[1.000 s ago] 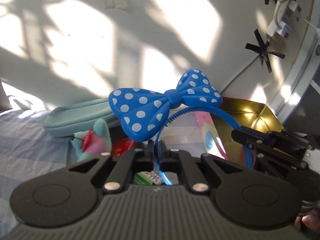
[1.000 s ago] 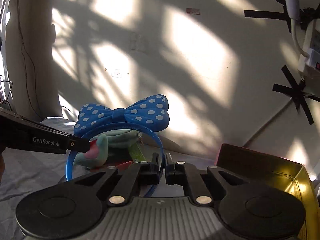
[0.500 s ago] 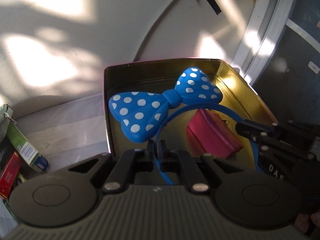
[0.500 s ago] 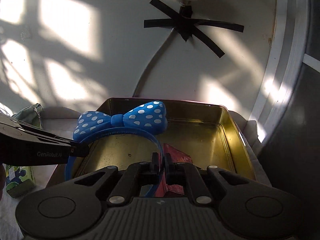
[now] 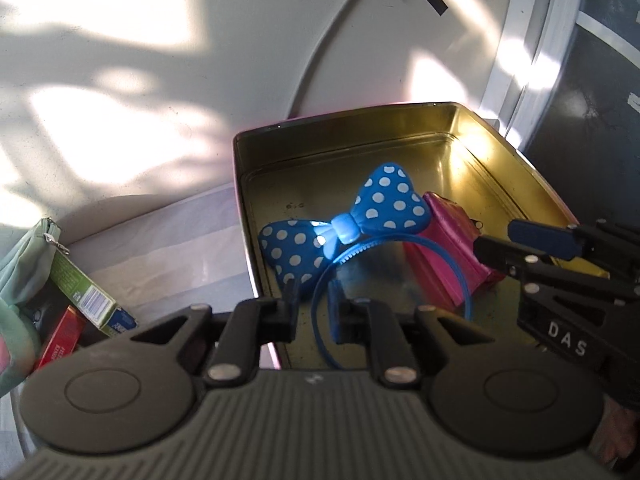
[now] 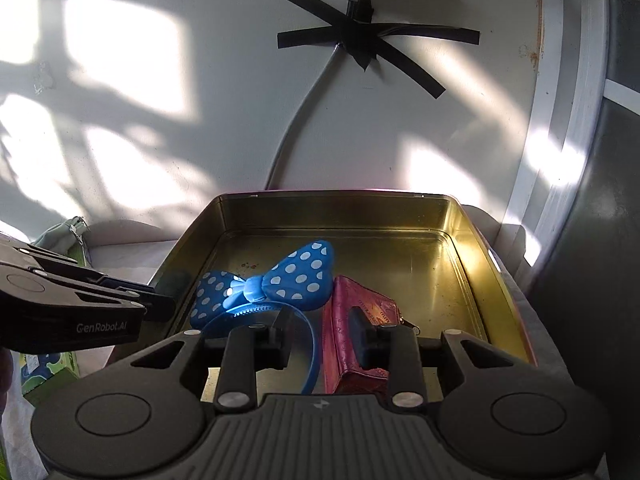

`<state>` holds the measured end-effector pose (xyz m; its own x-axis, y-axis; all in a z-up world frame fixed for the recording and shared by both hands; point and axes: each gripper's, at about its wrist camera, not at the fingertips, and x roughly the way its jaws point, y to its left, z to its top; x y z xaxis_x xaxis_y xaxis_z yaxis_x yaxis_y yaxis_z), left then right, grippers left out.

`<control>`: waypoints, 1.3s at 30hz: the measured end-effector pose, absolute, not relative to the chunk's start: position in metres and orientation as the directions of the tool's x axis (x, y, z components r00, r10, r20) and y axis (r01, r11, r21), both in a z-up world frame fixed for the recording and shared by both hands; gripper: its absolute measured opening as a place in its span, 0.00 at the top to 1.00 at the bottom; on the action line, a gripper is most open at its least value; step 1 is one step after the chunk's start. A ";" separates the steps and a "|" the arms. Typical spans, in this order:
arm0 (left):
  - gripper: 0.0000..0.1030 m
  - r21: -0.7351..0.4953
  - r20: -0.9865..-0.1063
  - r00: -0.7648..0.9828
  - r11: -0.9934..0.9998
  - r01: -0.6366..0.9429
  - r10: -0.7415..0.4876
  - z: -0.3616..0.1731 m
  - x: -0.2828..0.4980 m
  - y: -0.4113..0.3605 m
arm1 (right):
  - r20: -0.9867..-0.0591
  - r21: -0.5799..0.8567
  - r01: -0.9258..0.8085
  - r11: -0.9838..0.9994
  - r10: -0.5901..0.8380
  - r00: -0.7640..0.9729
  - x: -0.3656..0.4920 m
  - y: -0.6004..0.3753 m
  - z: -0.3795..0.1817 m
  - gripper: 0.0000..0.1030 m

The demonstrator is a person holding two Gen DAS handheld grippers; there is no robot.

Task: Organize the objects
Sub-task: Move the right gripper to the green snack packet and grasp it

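Blue, white-dotted, the bow headband (image 5: 362, 224) now lies in the gold tin (image 5: 500, 152) against a pink purse (image 5: 448, 256) (band ends toward the cameras). Both the left gripper (image 5: 314, 312) and right gripper (image 6: 322, 340) have just been opening — jaws apart, band loose between them, pads clear.

Hard sunlight falls in window-shaped patches on the wall (image 6: 168, 128) behind the gold tin (image 6: 472, 240), with soft leafy shadows between. Glare flares on the tin's right inner wall and on the bow's knot (image 5: 346, 230). Fisheye bending curves everything toward the edges; items left of the tin look blurred, perhaps by motion.
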<state>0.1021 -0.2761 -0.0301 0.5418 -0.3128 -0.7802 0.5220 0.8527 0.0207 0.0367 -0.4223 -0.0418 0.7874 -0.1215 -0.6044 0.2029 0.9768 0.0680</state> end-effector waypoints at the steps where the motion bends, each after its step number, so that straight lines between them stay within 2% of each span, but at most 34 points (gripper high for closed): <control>1: 0.83 0.019 -0.778 0.546 0.857 0.515 -0.311 -0.028 0.098 -0.270 | -0.599 0.074 0.195 0.978 -0.113 0.793 0.033 -0.418 -0.038 0.71; 9: 0.70 0.051 -0.752 0.609 0.898 0.436 -0.253 -0.013 0.065 -0.206 | -0.565 0.086 0.067 0.994 -0.006 0.825 0.006 -0.361 -0.013 0.70; 14: 0.62 0.080 -0.741 0.647 0.932 0.352 -0.180 -0.014 0.051 -0.159 | -0.580 0.067 -0.048 0.997 0.078 0.811 0.000 -0.318 -0.011 0.66; 27: 0.61 0.096 -0.793 0.609 0.987 0.129 -0.003 -0.039 0.032 -0.038 | -0.664 0.064 -0.292 0.954 0.259 0.702 0.006 -0.209 -0.026 0.64; 34: 0.59 0.108 -0.806 0.590 0.991 0.080 0.040 -0.048 0.025 0.011 | -0.699 0.070 -0.367 0.927 0.308 0.645 0.008 -0.160 -0.032 0.63; 39: 0.58 0.097 -0.828 0.559 0.994 0.054 0.051 -0.057 0.023 0.043 | -0.736 0.070 -0.428 0.901 0.337 0.588 0.011 -0.134 -0.041 0.58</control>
